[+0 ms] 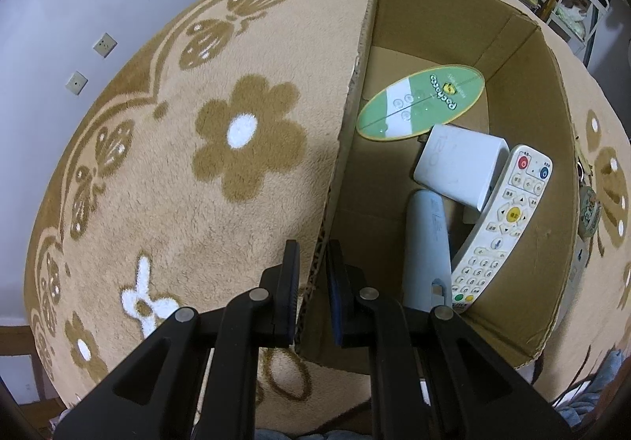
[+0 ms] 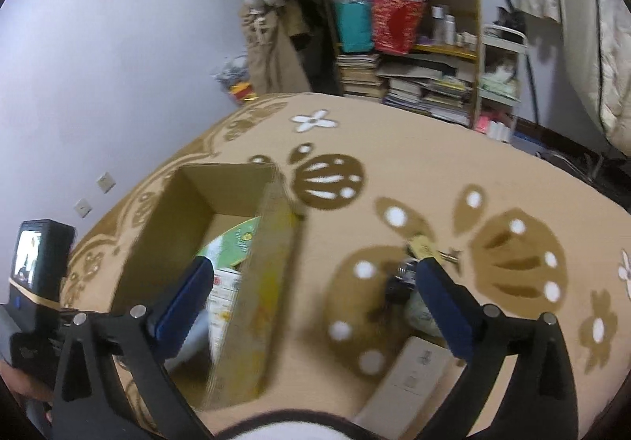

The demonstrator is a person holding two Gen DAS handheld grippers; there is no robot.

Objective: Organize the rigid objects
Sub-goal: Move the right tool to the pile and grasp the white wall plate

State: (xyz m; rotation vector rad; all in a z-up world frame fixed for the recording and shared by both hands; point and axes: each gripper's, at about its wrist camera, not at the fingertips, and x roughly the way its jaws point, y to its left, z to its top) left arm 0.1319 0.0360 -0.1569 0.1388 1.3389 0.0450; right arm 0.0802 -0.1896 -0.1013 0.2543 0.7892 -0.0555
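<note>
An open cardboard box (image 1: 434,14) stands on a tan flowered carpet (image 1: 165,171). Inside lie a green oval disc (image 1: 422,104), a white block (image 1: 457,163), a white remote (image 1: 504,219) and a pale grey-blue tube (image 1: 428,242). My left gripper (image 1: 313,248) is shut on the box's left wall, one pad on each side. The right wrist view is blurred. In it my right gripper (image 2: 315,264) stands wide open above the box's (image 2: 165,242) right wall and the carpet, pressing on nothing. Keys with a keychain (image 2: 418,246) lie by its right finger (image 2: 441,302).
A flat white carton (image 2: 414,373) lies on the carpet (image 2: 394,148) below the right finger. The left hand-held gripper body (image 2: 39,262) shows at the left edge. Shelves with books and bags (image 2: 406,57) stand beyond the carpet. A pale wall with sockets (image 1: 104,44) is at left.
</note>
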